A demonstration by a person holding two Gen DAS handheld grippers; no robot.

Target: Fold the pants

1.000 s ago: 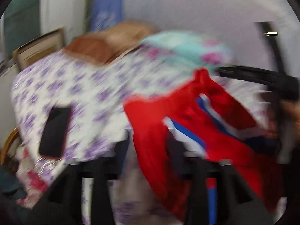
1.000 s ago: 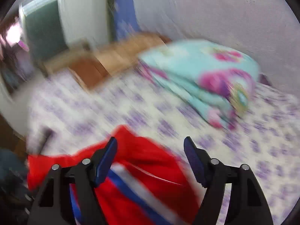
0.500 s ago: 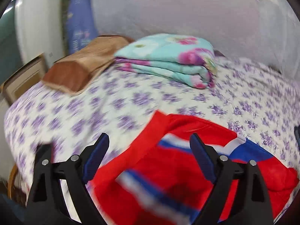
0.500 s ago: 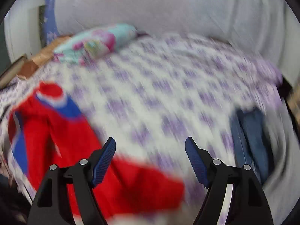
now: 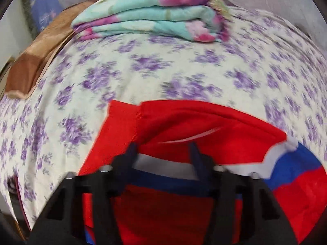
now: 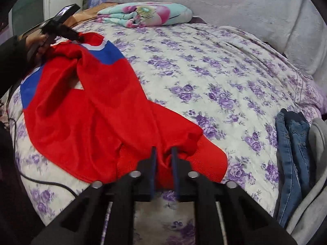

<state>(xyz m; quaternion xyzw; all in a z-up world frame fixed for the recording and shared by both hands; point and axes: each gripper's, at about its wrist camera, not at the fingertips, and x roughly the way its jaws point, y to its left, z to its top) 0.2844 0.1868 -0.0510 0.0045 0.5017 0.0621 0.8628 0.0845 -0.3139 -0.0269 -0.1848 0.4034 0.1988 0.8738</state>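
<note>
- Bed (image 6: 204,65): broad bare sheet at the middle, passable.
- Head edge: folded blanket (image 6: 147,14), brown pillow (image 5: 40,47).
- Right edge: jeans (image 6: 292,153), grey garment (image 6: 314,163).
- Left edge: black cable (image 6: 40,181).

A home bedroom — ahead of the tool lies a bed (image 6: 204,65) under a purple-flowered sheet, a folded quilt (image 6: 147,14) at its far end, jeans (image 6: 292,149) piled rightward.
</note>
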